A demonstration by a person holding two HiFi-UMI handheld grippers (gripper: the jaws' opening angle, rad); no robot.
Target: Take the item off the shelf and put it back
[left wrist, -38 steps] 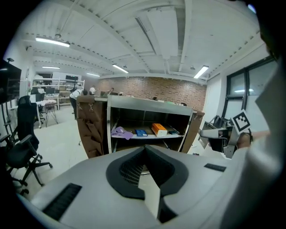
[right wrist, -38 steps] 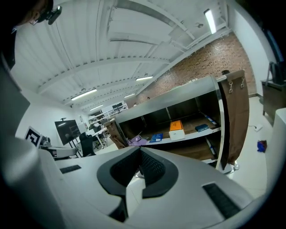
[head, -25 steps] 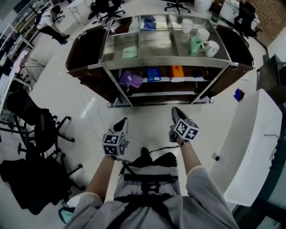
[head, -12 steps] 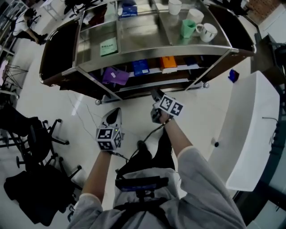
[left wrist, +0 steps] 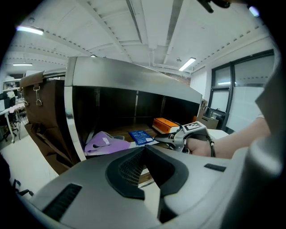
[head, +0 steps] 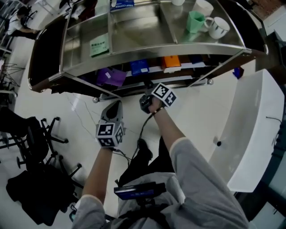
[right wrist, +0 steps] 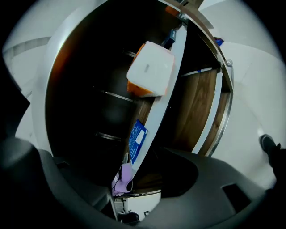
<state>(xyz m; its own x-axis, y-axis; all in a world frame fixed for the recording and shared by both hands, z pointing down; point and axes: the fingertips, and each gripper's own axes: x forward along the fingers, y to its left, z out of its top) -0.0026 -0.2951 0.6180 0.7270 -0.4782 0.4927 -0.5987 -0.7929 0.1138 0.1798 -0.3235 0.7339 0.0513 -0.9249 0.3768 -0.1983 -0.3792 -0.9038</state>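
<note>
On the cart's lower shelf point(head: 178, 80) lie a purple pouch point(head: 114, 77), a blue packet point(head: 139, 67) and an orange box point(head: 171, 61). My right gripper point(head: 146, 89) is at the shelf's front edge before the blue packet, rolled on its side. Its jaws have just been opening and stand wide with nothing between them. The right gripper view shows the orange box point(right wrist: 149, 69), blue packet point(right wrist: 137, 138) and purple pouch point(right wrist: 121, 176) ahead. My left gripper point(head: 115, 106) hangs lower left, short of the shelf, its jaws together and empty. In its view, the right gripper point(left wrist: 159, 139) reaches towards the blue packet point(left wrist: 140, 136).
The steel top shelf point(head: 134, 36) carries a green card point(head: 99, 45), a green mug point(head: 195, 21), white mugs point(head: 219, 27) and a blue box point(head: 122, 4). A white table point(head: 250, 129) stands at the right, an office chair point(head: 31, 134) and a black bag point(head: 35, 192) at the left.
Both grippers have moved forward and down towards the cart's lower shelf. The right gripper has rolled onto its side, reached the shelf edge, and its jaws have opened.
</note>
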